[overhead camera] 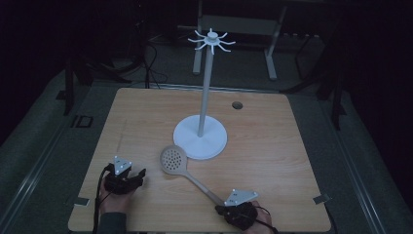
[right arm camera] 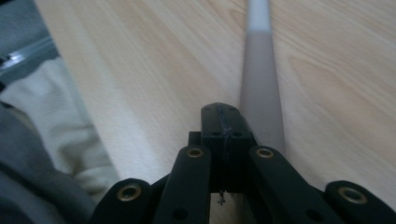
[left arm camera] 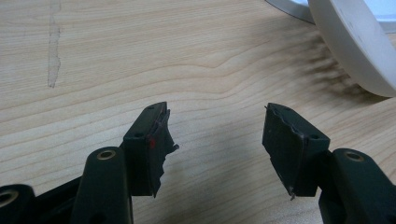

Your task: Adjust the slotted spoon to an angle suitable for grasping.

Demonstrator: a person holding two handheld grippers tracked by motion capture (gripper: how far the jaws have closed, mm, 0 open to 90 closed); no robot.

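A pale skimmer spoon lies flat on the wooden table point(overhead camera: 141, 122), its perforated round head point(overhead camera: 173, 158) near the base of a white hook stand point(overhead camera: 200, 139). Its long handle point(overhead camera: 202, 186) runs toward the near right. My right gripper point(overhead camera: 221, 208) sits at the handle's end. In the right gripper view that gripper point(right arm camera: 223, 116) has its jaws shut pad to pad, and the grey handle point(right arm camera: 261, 74) runs just beside them. My left gripper point(overhead camera: 140, 174) rests left of the spoon head. It stands open point(left arm camera: 217, 116) over bare wood, with the head's rim point(left arm camera: 355, 42) ahead to the right.
The stand's tall pole carries a crown of curved hooks point(overhead camera: 212, 41) high above the table's middle. A small round hole point(overhead camera: 237, 105) sits near the table's far edge. A cream sleeve point(right arm camera: 56, 121) shows beside the right gripper. Dark floor and furniture legs surround the table.
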